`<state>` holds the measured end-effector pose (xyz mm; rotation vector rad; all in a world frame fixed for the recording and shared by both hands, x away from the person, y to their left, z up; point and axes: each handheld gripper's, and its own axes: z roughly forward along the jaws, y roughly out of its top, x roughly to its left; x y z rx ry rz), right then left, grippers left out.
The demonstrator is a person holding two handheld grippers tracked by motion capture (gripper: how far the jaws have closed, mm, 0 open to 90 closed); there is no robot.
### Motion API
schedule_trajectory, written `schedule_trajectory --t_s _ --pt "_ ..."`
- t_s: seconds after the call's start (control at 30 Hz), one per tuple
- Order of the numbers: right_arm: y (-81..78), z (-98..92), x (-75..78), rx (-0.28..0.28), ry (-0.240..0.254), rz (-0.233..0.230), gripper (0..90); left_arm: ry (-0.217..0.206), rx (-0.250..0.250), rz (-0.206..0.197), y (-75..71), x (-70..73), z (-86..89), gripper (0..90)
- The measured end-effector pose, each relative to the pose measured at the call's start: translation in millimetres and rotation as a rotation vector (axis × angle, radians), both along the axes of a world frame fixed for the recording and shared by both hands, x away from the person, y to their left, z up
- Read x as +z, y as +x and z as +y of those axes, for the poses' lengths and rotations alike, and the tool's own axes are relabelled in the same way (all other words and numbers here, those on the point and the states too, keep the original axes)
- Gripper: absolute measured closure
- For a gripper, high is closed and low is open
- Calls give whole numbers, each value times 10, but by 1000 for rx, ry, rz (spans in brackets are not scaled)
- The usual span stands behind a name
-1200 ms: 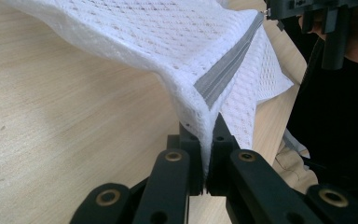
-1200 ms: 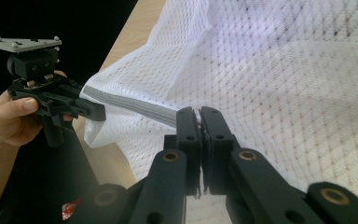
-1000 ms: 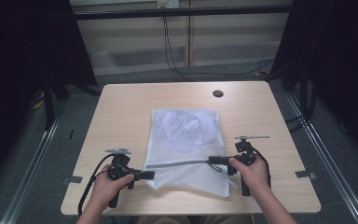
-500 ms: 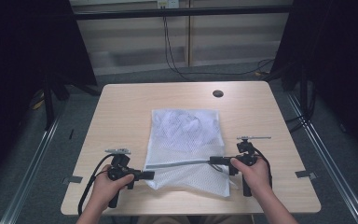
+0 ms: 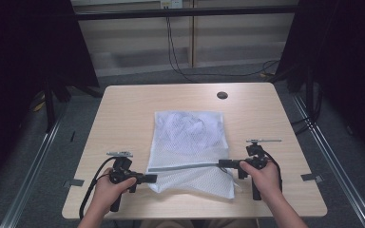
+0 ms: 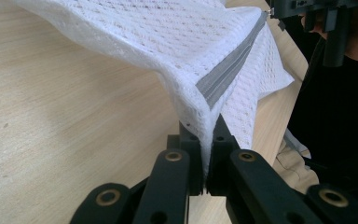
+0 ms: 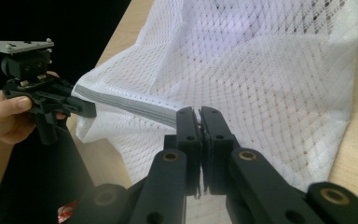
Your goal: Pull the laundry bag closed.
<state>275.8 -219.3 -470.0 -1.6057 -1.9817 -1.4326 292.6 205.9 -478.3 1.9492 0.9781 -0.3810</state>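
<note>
The table [image 5: 123, 109] is a pale wood-grain top with rounded corners, and a small dark round cap [image 5: 222, 95] (it looks like a cable grommet) sits near its far edge, right of the middle. Black cables [image 5: 173, 57] hang down the light panelled wall [image 5: 138, 42] behind the table and trail across the grey floor [image 5: 66, 156]. Black curtains [image 5: 24, 61] close off both sides, and metal rails [image 5: 33, 166] run along the floor beside the table.

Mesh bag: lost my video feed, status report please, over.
Left tool shut on mesh bag at one end of grey zipper. Right tool shut at the other end. Zipper taut between them. Nothing in the way.
</note>
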Motion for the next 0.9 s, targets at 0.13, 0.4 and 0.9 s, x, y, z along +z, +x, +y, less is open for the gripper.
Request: schedule_trajectory --t_s 0.13,0.4,0.9 --pt "-12 -22 4 -3 1 3 868 -12 6 15 -16 5 -4 884" --pt "-14 -51 9 -4 1 1 868 -3 4 5 -26 3 7 884" --pt "-73 -169 10 -23 -10 -1 868 4 -7 5 4 2 -30 884"
